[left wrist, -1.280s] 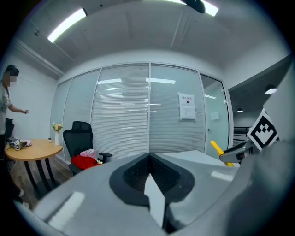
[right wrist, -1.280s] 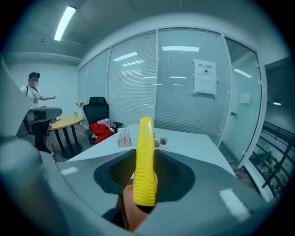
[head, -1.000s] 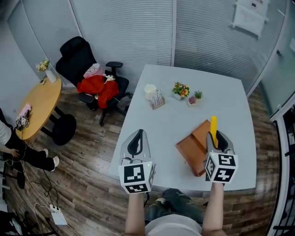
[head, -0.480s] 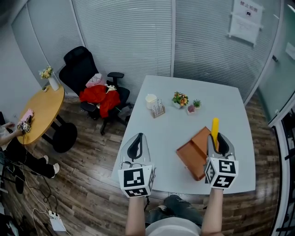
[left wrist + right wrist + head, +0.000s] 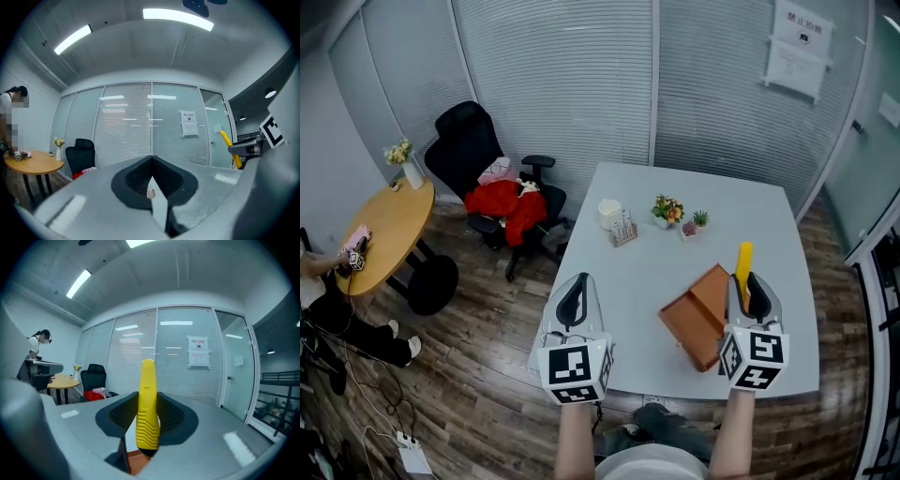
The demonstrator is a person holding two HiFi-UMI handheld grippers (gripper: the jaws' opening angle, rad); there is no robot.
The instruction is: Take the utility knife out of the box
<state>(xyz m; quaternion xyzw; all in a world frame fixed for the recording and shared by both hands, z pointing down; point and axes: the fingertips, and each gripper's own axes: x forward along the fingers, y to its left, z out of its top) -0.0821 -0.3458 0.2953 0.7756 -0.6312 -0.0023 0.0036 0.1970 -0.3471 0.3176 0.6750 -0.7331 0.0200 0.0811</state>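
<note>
Bright, even light from ceiling strips [image 5: 178,18], top of frame. Strong fisheye bend w/ dark vignette at corners in gripper views.

knife [image 5: 147,404]: yellow plastic, slight sheen, ribbed grip. box [image 5: 698,317]: brown, matt, smooth. table [image 5: 675,262]: smooth matt pale top. floor [image 5: 478,375]: dark wood planks, low sheen. side table [image 5: 384,220]: light wood.

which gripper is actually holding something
The right gripper: its jaws are clamped on the yellow utility knife. The left gripper is shut with nothing between its jaws.
</note>
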